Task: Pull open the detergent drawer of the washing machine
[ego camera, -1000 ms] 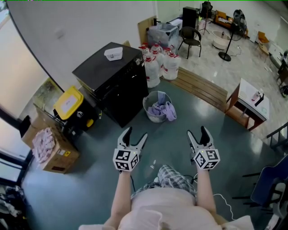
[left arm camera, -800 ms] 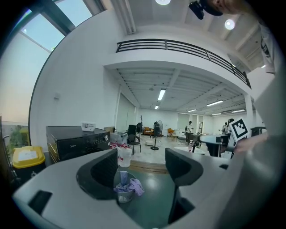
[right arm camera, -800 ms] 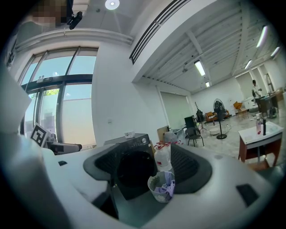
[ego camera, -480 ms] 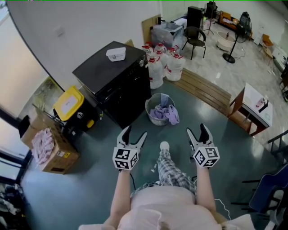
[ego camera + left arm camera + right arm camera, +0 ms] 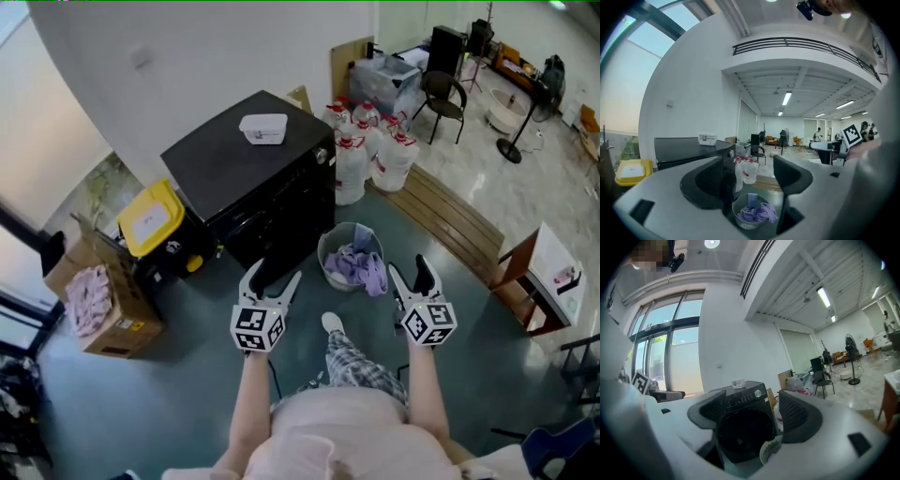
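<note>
- Teal floor (image 5: 178,394) and a white wall frame a big open hall, with a bench, chairs and water jugs (image 5: 370,155) further back.
- Against that wall stands the black washing machine (image 5: 253,178), ahead of the person and apart from both grippers, with a small white box (image 5: 263,127) on its top.
- Beside its front sits a laundry basket (image 5: 349,258) of purple clothes, right where the person must step in.
- Both tools are spread wide and empty: the left gripper (image 5: 275,277) and the right gripper (image 5: 411,274) hold nothing.
- At the top of the machine's front is the control strip (image 5: 740,401) with its knob (image 5: 758,393). The detergent drawer probably sits at that strip's far end, behind a jaw. It is likely light, rigid, smooth plastic on a slide. Hooking the recessed lip and pulling straight out seems best.
</note>
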`<move>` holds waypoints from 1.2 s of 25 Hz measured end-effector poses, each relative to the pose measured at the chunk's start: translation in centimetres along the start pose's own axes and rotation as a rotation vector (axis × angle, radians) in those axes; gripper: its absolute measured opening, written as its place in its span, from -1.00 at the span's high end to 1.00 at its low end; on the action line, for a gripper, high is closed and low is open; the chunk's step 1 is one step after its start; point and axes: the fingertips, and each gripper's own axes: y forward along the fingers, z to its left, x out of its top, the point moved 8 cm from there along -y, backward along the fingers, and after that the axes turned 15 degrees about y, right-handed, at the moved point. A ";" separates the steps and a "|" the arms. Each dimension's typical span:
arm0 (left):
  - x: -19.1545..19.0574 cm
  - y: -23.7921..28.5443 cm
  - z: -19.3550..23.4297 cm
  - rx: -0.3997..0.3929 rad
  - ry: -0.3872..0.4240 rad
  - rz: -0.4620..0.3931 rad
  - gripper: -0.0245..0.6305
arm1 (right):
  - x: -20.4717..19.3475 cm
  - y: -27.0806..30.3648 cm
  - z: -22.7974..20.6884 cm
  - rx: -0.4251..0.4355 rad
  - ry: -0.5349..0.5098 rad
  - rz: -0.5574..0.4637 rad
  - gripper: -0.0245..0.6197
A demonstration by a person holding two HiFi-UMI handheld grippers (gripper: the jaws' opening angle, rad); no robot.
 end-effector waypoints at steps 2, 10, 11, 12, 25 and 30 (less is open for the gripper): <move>0.4 2.8 2.2 0.044 -0.011 0.011 -0.07 | 1.4 5.1 -0.7 0.043 -0.003 0.022 -0.17; -0.3 10.2 9.6 0.261 -0.056 0.080 -0.07 | 4.1 23.2 -0.7 0.245 -0.041 0.146 -0.16; -0.4 10.5 10.4 0.289 -0.060 0.086 -0.07 | 4.1 25.1 -0.4 0.271 -0.043 0.162 -0.16; -0.6 10.7 11.2 0.314 -0.062 0.092 -0.07 | 4.1 26.8 0.1 0.298 -0.046 0.177 -0.16; -2.5 9.4 18.4 0.518 -0.072 0.156 -0.07 | 0.1 39.1 7.6 0.539 -0.053 0.308 -0.16; -3.2 8.7 20.9 0.549 -0.082 0.194 -0.06 | -1.5 41.8 10.6 0.611 -0.090 0.371 -0.16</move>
